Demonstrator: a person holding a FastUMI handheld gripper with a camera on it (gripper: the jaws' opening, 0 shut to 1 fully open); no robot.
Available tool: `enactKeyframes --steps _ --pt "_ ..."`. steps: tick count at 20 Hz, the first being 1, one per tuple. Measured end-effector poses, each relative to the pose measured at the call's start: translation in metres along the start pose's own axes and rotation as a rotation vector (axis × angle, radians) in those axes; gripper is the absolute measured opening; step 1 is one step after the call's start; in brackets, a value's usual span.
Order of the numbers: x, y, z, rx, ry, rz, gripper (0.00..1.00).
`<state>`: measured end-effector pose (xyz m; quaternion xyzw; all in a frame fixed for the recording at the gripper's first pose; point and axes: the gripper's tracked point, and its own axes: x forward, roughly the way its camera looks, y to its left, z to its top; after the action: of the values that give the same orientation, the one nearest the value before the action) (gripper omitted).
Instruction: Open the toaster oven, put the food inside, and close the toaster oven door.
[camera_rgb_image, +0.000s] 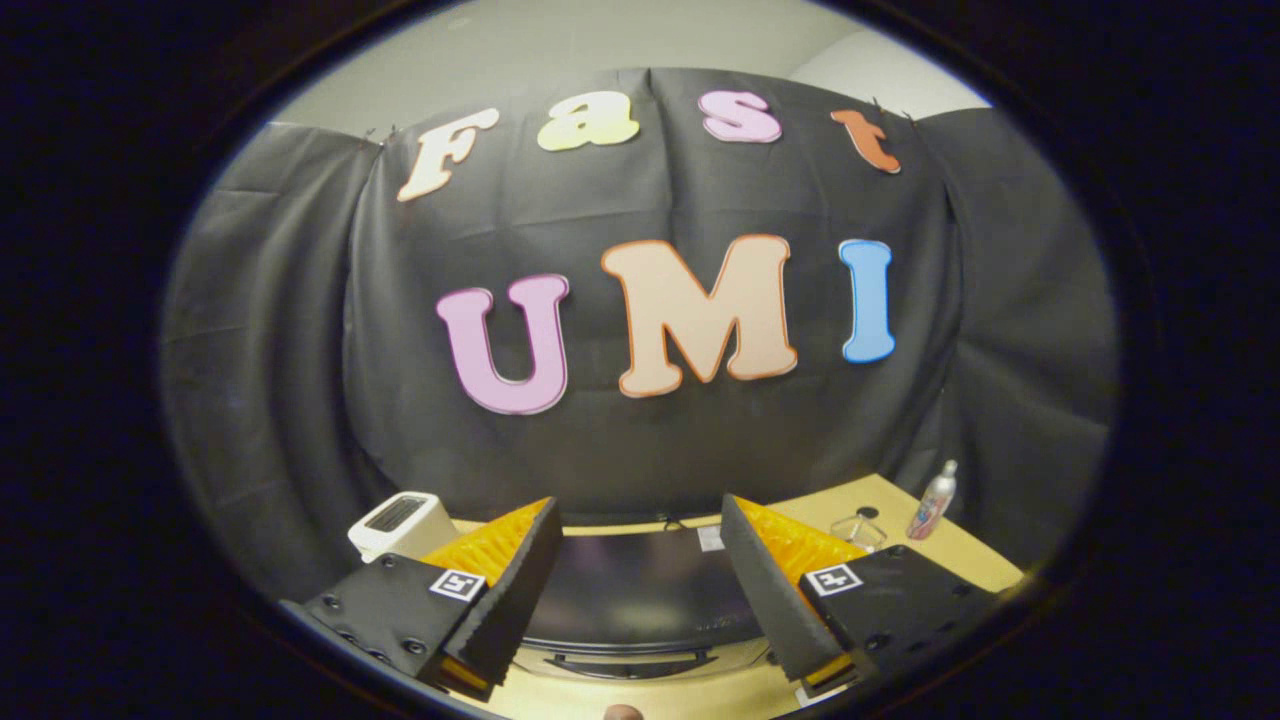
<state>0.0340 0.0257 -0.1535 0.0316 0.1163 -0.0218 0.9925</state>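
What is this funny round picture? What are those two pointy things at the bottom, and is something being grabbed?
The picture comes from a camera riding on a hand-held gripper, a grabbing tool a person carries. The two pointy things are its fingers, spread apart and holding nothing. Between and below them sits a dark toaster oven on a wooden table; whether its door is open is hard to tell. Beyond the left finger stands a small white appliance. Beyond the right finger are a clear glass dish and a small bottle. Behind hangs the booth's black cloth wall.
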Motion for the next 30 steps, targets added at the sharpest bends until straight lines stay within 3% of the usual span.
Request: enactKeyframes --steps 7,17,30 --pt "0.014 -0.002 -0.091 -0.044 0.171 -0.018 1.00" --pt "0.010 -0.007 -0.156 -0.059 0.305 -0.016 1.00" --pt "-0.018 -0.016 -0.164 -0.037 0.279 0.002 1.00"
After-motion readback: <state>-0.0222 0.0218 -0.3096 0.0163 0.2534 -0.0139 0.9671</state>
